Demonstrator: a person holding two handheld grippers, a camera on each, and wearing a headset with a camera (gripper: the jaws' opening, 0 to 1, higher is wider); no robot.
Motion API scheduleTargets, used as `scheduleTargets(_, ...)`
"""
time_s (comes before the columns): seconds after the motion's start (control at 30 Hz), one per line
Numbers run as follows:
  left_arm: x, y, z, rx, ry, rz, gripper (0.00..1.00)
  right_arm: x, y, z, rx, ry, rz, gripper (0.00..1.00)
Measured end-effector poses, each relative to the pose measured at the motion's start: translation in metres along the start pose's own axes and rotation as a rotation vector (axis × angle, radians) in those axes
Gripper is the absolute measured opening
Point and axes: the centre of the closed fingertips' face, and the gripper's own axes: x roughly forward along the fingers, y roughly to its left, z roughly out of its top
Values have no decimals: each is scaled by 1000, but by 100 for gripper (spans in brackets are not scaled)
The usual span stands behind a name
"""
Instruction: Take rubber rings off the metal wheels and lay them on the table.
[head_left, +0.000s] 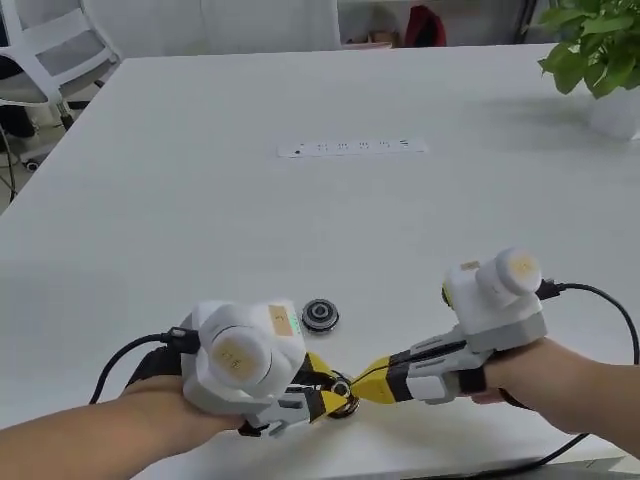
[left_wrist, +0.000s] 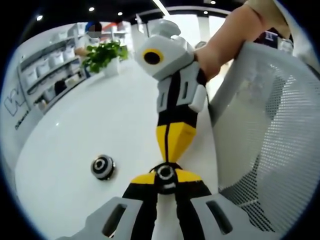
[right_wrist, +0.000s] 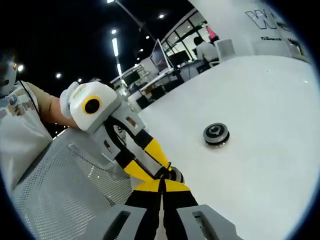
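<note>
Head view, 6 o'clock: clamps metal wheel in fingers of left gripper, pinches its rubber ring with shut fingers of right gripper over desk; risks wheel popping free under sharp pull.

Office-like open workspace, large white meeting table with a power strip at its middle, white office chair far left, potted plant far right, wall shelves, ceiling strip lights, person seated at far desks

Two metal wheels. Two hand-held grippers. One power strip. One potted plant.
</note>
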Motion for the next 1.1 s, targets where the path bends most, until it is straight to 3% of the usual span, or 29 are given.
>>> scheduleTargets(0.47,-9,-3,4,5,-14,-22,19,-2,-1,4,-4,-12,-6,0)
scheduleTargets(0.87,-31,2,20,-63,-97,-7,28,-6,2,13,-3,-37,-1,0)
scheduleTargets(1.1,-47,3,19,-88,-118,-7,35,-6,5,18,-13,-45,7,0)
